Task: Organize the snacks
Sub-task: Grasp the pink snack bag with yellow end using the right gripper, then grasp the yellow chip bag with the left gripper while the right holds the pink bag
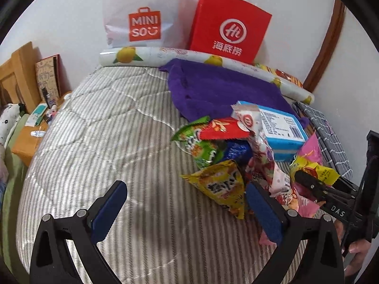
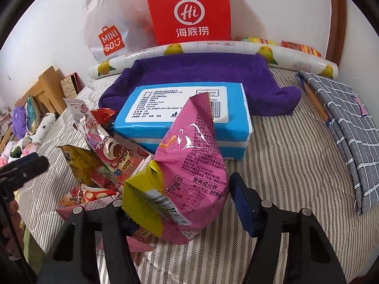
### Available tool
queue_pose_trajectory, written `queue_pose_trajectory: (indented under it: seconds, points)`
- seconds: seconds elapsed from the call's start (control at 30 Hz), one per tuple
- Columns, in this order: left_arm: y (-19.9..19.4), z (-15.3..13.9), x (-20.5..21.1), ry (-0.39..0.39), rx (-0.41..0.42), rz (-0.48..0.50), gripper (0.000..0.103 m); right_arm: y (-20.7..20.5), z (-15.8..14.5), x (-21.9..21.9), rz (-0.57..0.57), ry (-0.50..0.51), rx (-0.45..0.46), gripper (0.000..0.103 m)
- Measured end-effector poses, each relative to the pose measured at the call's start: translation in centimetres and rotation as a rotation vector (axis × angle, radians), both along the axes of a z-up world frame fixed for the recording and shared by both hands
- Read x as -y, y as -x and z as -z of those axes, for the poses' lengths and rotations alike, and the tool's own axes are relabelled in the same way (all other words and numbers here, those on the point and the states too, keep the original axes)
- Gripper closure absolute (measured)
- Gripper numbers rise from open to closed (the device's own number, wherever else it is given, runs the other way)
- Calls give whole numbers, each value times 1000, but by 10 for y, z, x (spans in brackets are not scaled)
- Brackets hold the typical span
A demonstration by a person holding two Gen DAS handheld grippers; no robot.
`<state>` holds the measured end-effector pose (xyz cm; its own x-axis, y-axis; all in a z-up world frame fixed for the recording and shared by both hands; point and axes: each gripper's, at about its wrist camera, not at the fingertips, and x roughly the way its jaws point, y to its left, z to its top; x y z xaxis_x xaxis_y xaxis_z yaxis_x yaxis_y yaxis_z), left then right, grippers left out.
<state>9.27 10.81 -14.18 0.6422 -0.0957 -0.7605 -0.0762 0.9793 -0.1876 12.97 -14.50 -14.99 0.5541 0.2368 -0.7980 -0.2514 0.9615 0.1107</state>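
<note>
While both handheld tools are hovering over a bed covered in a grey-and-white striped quilt (image 1: 99,146), the left gripper (image 1: 187,210) is holding its blue-padded tongs wide apart above bare quilt, gripping nothing. Just to its right, a jumbled pile of crinkly snack packets is lying on the quilt, including a yellow foil packet (image 1: 222,187) nearest the tongs and a green packet (image 1: 201,146) behind it. A blue plastic pack of tissues (image 2: 184,118) is resting at the back of the pile, partly on a purple towel (image 2: 201,75). The right gripper (image 2: 182,203) is spreading its tongs on either side of a puffy pink snack bag (image 2: 196,165); whether they are touching it cannot be told. A red paper carrier bag (image 2: 189,11) and a white plastic shopping bag (image 1: 142,14) are standing against the wall.
</note>
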Motion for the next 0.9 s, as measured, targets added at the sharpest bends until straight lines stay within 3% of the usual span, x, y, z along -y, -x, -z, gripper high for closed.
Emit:
queue_pose_trajectory:
  seconds: [0.47,0.73,0.9]
  points:
    - [-27,19,14,45,-31,24,8,18,-15,27,49,1,56,42]
    - [-38,31,13,86,-63,15,21,24,-21,37,77,-2,66,43]
    - [-39,31,13,111,-59,28,37,23,-21,39,86,10,61,43]
